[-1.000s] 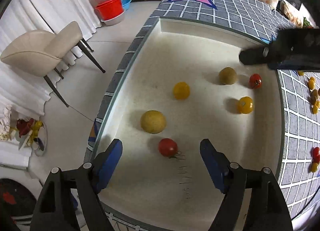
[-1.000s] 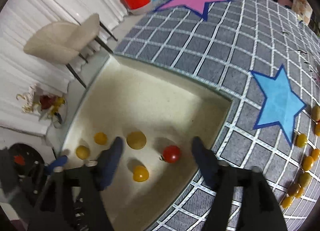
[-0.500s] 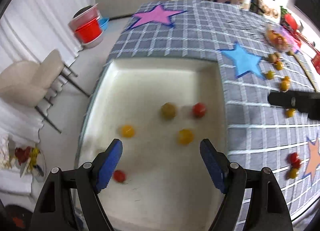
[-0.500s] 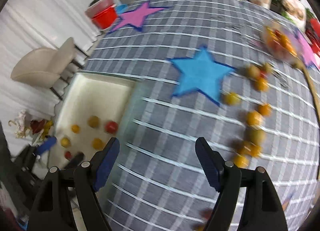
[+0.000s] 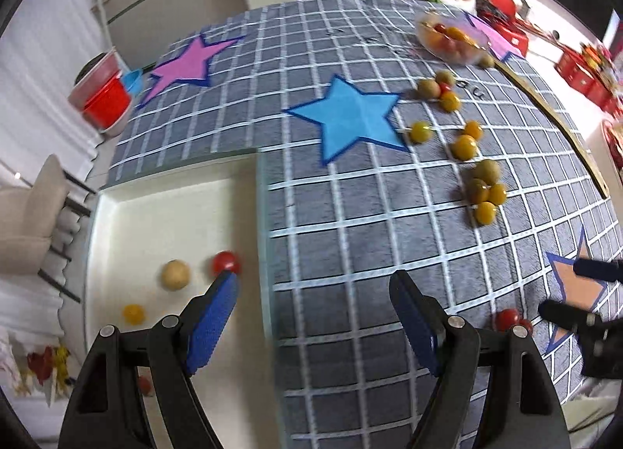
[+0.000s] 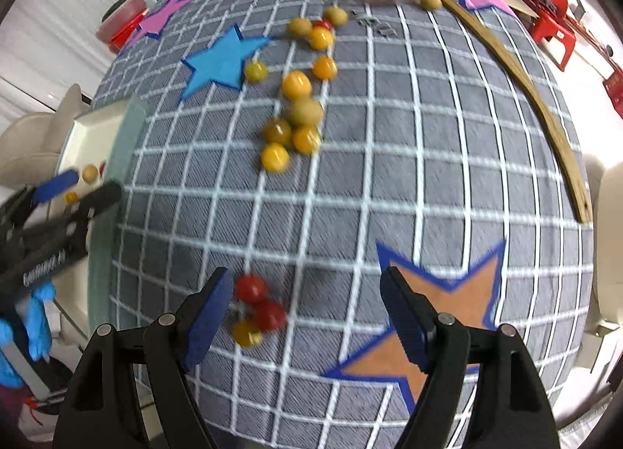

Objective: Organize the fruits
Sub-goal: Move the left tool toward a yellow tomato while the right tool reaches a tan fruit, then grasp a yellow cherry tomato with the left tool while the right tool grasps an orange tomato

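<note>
A white tray (image 5: 171, 199) at the table's left edge holds a red tomato (image 5: 226, 261), a tan round fruit (image 5: 176, 274) and a small yellow one (image 5: 133, 313). My left gripper (image 5: 313, 316) is open and empty above the tray's right rim. My right gripper (image 6: 307, 312) is open and empty above the grey cloth, with two red tomatoes (image 6: 259, 299) and a yellow one (image 6: 246, 333) by its left finger. A loose cluster of yellow and green fruits (image 6: 296, 114) lies mid-table; it also shows in the left wrist view (image 5: 483, 188).
A clear bowl of fruit (image 5: 447, 38) stands at the far side. A curved wooden strip (image 6: 545, 106) runs along the right. Blue (image 5: 350, 118), pink (image 5: 187, 63) and orange (image 6: 436, 328) stars mark the cloth. A beige chair (image 5: 27, 215) stands left of the table.
Both grippers have swung right, away from the tray and over the cloth. The right gripper now hovers near the red tomatoes at the front. Both stay open.
</note>
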Demonstrator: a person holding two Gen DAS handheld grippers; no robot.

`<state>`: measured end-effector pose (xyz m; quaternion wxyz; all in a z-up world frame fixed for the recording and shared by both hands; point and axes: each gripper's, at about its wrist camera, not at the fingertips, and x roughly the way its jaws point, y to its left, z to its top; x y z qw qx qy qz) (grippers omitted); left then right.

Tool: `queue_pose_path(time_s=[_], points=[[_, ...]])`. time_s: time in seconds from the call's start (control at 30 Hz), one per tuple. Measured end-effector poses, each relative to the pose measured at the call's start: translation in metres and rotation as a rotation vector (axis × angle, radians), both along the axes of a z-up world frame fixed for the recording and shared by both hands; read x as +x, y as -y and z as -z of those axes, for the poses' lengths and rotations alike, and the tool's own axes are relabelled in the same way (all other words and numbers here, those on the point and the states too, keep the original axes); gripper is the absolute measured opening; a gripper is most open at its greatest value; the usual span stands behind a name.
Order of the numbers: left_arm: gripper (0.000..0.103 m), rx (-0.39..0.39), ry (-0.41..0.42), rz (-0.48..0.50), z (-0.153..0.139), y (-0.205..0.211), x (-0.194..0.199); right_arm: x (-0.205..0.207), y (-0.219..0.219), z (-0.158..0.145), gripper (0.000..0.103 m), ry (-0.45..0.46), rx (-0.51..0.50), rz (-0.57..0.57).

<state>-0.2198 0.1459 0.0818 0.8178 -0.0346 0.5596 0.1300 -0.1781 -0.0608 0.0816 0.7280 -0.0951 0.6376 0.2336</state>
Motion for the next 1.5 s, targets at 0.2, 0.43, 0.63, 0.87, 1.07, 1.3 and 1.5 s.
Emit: queue_pose_path(time_s=[0.2,0.43,0.63,0.87,1.07,1.3,1.5], points=[[0.080,0.010,-0.012,0.025,0.011,0.008,0.030,-0.001,0.007,0.008,0.081,-0.003,0.011,0.020],[0.080,0.018,0.012,0.038,0.021,0.011,0.075,0.042,-0.011,0.014,0.063,0.063,0.028,0.015],[0.080,-0.005,0.023,0.097,0.032,0.021,0.110,0.059,-0.023,0.027,0.055,0.077,0.033,-0.059],[0.080,-0.021,0.008,0.128,0.045,0.029,0.130,0.063,-0.035,0.031,0.055,0.113,0.060,-0.142],[0.073,-0.028,0.008,0.146,0.049,0.034,0.140,0.068,-0.042,0.031,0.045,0.144,0.063,-0.159],[0.041,-0.062,0.008,0.161,0.047,0.039,0.148,0.073,-0.047,0.031,0.025,0.133,0.078,-0.170],[0.023,-0.120,0.007,0.148,0.044,0.041,0.147,0.082,-0.039,0.034,0.020,0.052,0.143,-0.086]])
